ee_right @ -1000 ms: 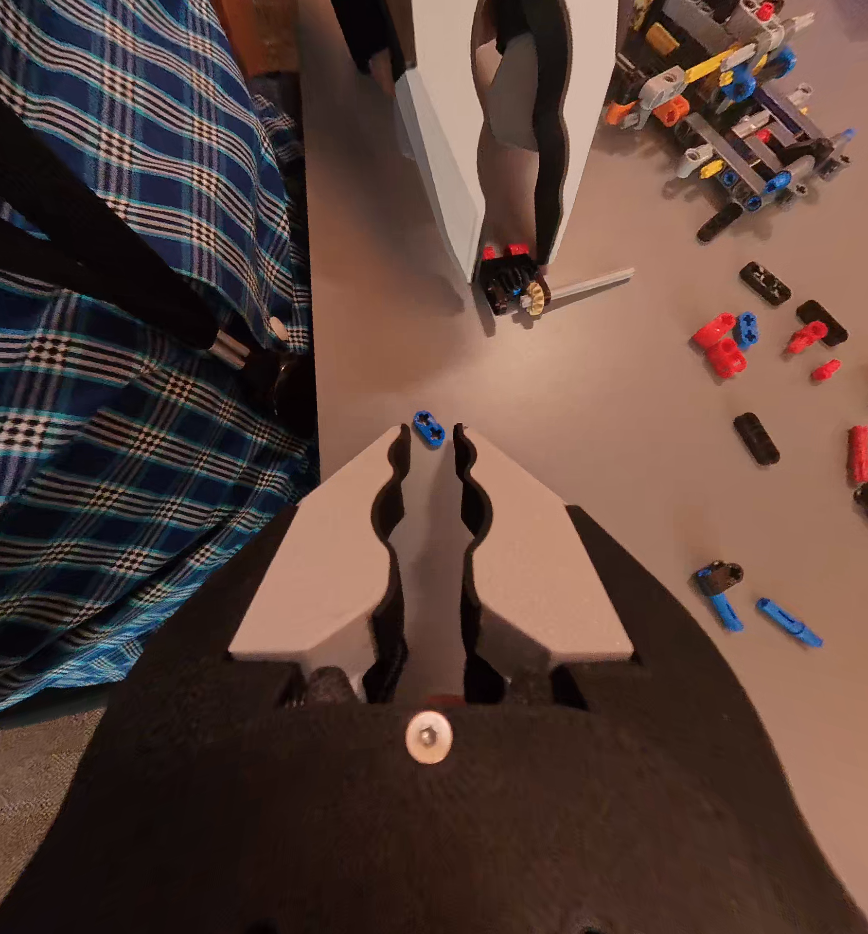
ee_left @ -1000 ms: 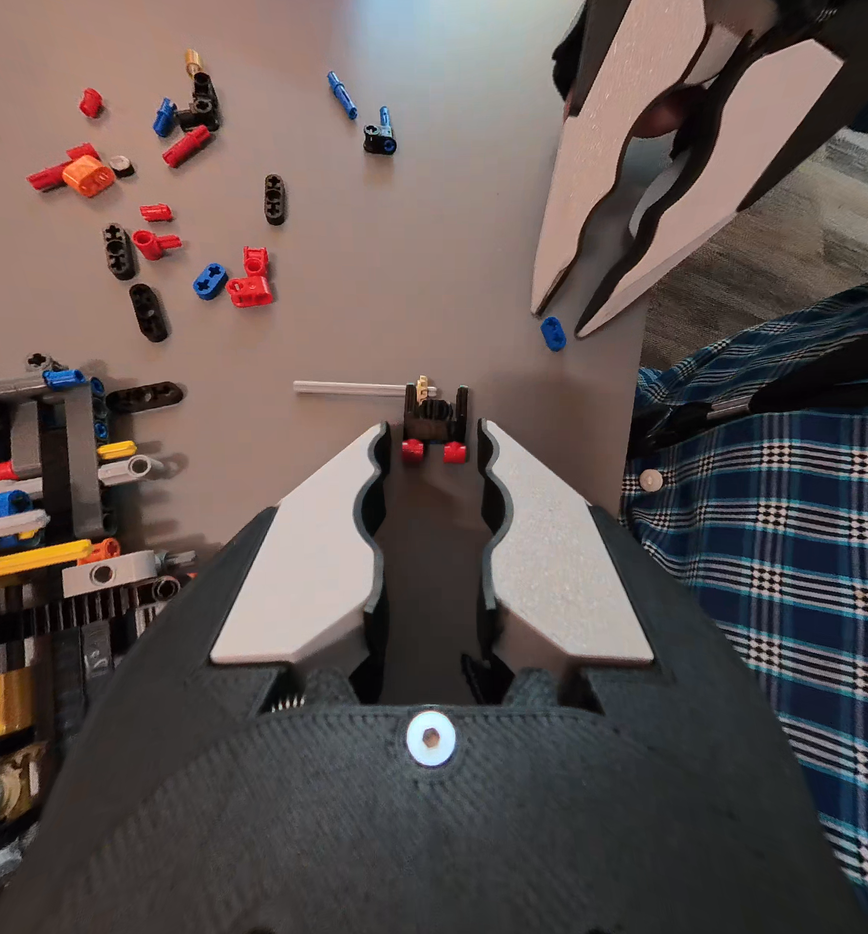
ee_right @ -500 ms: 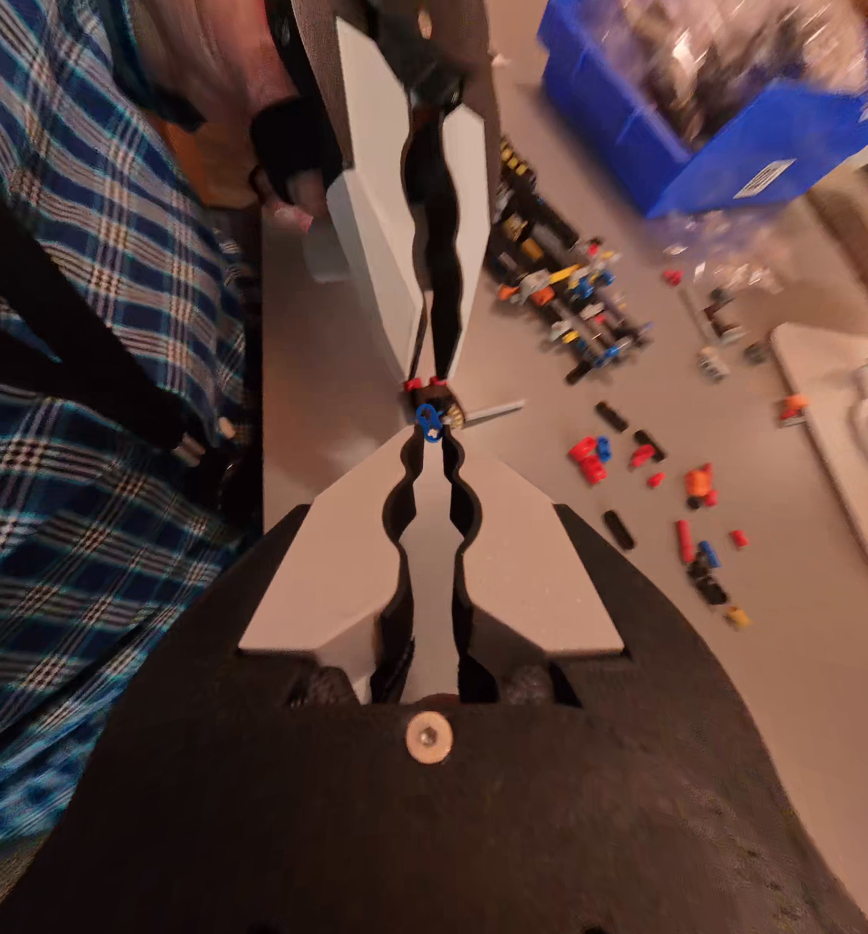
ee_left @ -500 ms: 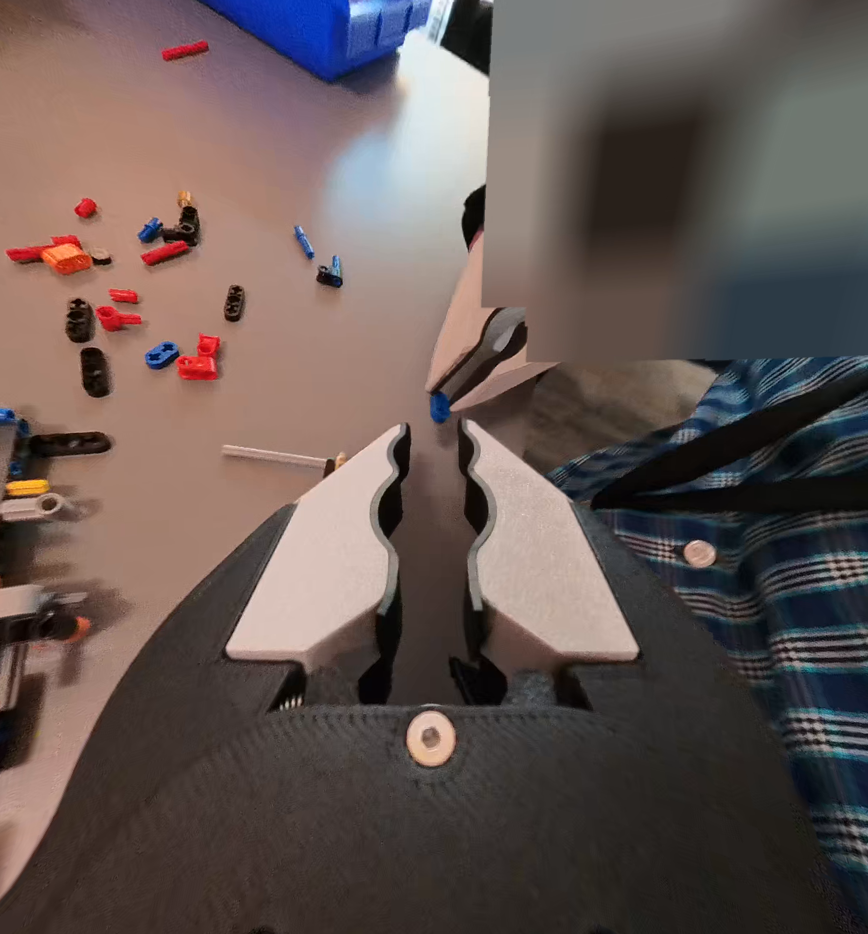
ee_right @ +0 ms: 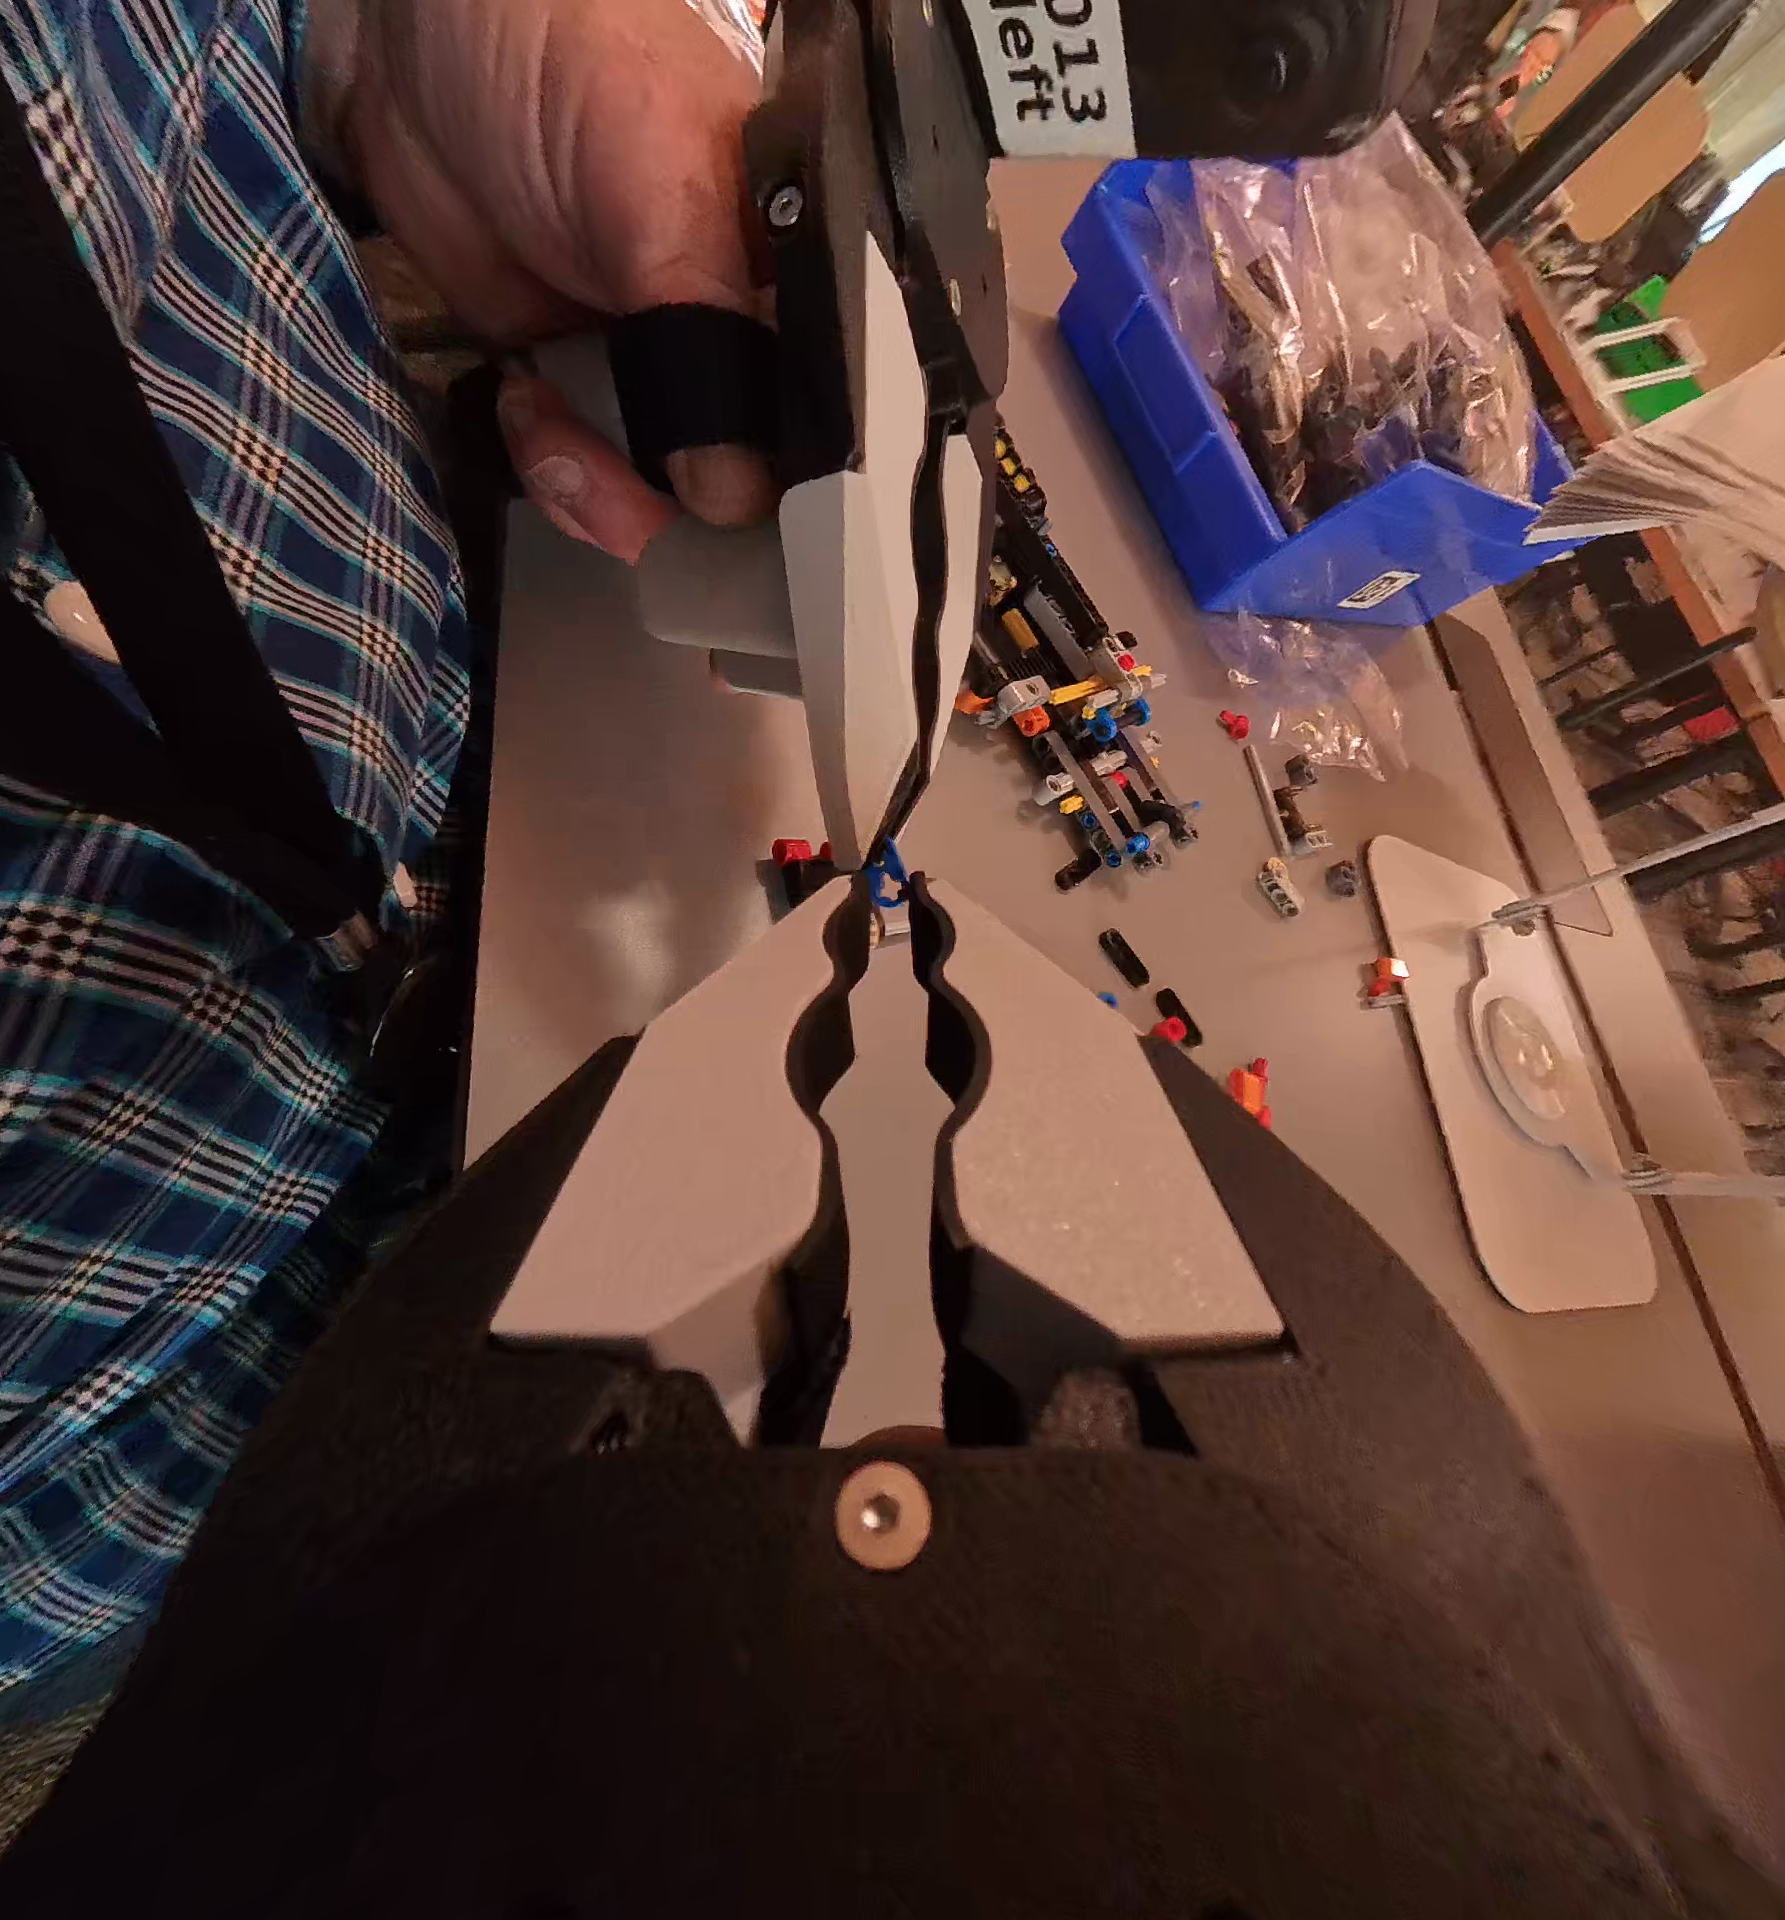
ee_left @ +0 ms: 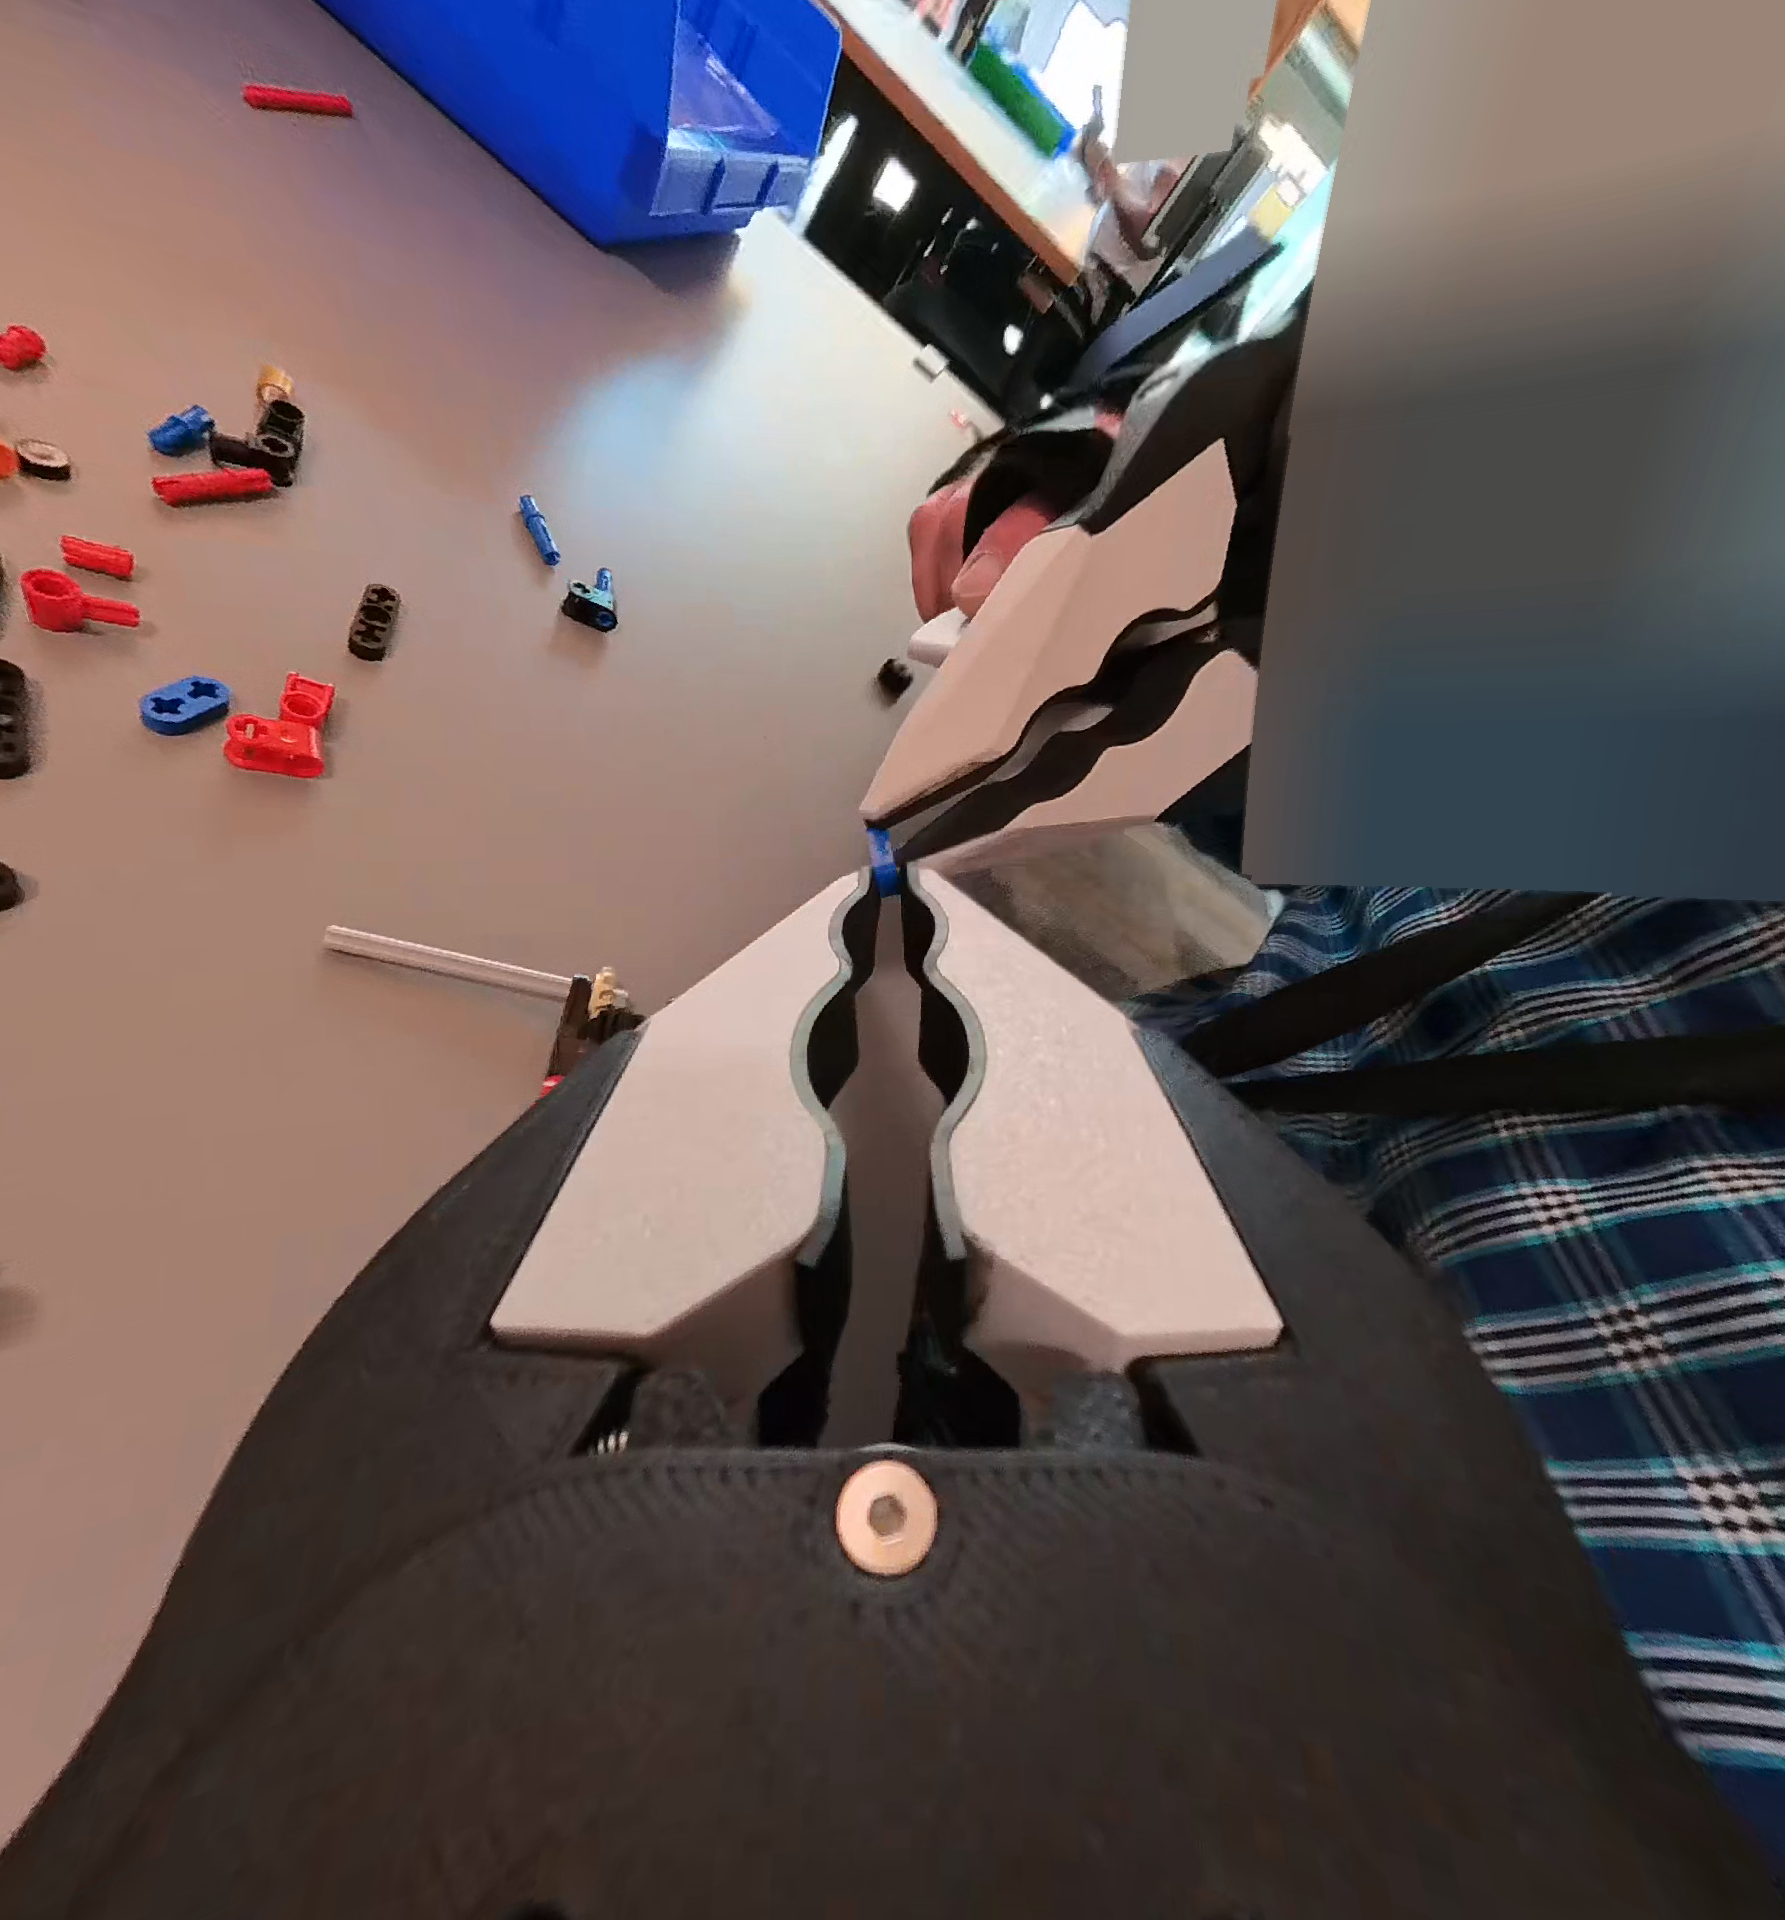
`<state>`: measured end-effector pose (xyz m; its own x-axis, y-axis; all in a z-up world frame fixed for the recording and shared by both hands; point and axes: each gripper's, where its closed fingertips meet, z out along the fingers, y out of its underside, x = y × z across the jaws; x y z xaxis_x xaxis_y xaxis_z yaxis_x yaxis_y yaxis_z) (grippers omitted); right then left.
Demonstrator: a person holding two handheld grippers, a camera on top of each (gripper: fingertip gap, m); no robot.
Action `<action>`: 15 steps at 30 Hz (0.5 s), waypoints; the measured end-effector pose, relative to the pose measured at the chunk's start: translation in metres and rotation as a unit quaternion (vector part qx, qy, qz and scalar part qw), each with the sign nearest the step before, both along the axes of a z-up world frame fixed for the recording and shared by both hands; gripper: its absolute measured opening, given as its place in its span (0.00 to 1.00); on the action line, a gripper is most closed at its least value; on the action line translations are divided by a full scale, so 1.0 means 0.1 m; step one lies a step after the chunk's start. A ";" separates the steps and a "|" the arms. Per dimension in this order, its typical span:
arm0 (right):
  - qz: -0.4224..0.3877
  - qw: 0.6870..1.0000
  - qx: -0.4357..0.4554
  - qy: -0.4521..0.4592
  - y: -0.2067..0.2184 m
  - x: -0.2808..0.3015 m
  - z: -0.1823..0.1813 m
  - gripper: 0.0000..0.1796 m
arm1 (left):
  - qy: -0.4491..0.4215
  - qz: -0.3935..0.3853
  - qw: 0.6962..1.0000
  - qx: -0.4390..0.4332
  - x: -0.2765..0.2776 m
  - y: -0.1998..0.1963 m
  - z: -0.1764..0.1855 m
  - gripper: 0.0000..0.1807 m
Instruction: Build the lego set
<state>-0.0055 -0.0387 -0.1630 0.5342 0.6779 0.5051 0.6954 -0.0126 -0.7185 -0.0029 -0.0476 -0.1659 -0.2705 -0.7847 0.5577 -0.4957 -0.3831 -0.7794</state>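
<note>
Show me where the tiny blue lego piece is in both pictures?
Left wrist view: the tiny blue lego piece is just above the middle, pinched at the tips of the left tool, with the right tool meeting it from above.
Right wrist view: it is just above the middle, where both tools' tips meet.
Shared landmark: the blue bin at the table's far end.

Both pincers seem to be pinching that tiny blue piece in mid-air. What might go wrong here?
Likely risks:
1. The blue piece is held only at the very fingertips of the left gripper and right gripper; a slight twist may pop it out.
2. If dropped, it could fall past the table edge, which lies close by.
</note>
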 end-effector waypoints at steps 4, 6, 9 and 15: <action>0.026 0.996 -0.060 0.068 -0.04 -0.03 0.02 0.06 | -0.001 -0.016 0.995 0.094 -0.03 0.02 -0.05 0.01; 0.034 0.991 -0.083 0.095 -0.04 -0.01 0.03 0.05 | -0.007 -0.032 0.987 0.156 -0.04 0.02 -0.06 0.01; 0.053 0.986 -0.112 0.109 -0.04 -0.04 0.02 0.03 | -0.012 -0.046 0.977 0.208 -0.04 0.00 -0.07 0.01; 0.075 0.981 -0.153 0.095 -0.05 -0.08 -0.11 0.01 | -0.015 -0.061 0.960 0.271 -0.04 -0.02 -0.15 0.01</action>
<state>-0.0137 -0.0439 -0.1738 0.4825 0.8599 0.1663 0.5594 -0.1565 -0.8140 -0.0069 -0.0499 -0.1805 -0.3880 -0.9193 0.0655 -0.4845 0.1430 -0.8630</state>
